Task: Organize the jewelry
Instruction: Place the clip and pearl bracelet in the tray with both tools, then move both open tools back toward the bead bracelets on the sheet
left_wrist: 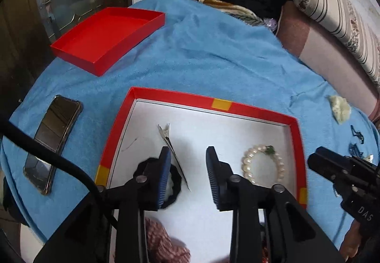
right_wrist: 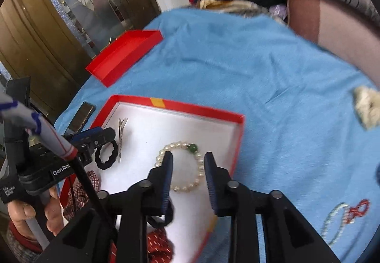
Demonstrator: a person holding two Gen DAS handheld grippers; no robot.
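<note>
Claws: I see left claw (left_wrist: 187, 156) and right claw (right_wrist: 186, 160) both apart, empty.
Pearl bracelet (right_wrist: 182, 168): I judge it light, slippery, floppy; pinch across one strand.

black scrunchie (left_wrist: 174, 182) half hidden, bead strand (right_wrist: 337, 222) blurred

Bright, even light, soft shadows; fisheye-bent edges, right wrist view seemingly motion-blurred.

Box floor (left_wrist: 213, 139) bare between hair clip (left_wrist: 166, 134) and pearl bracelet (left_wrist: 262, 163); nearer edge seemingly crowded.
</note>
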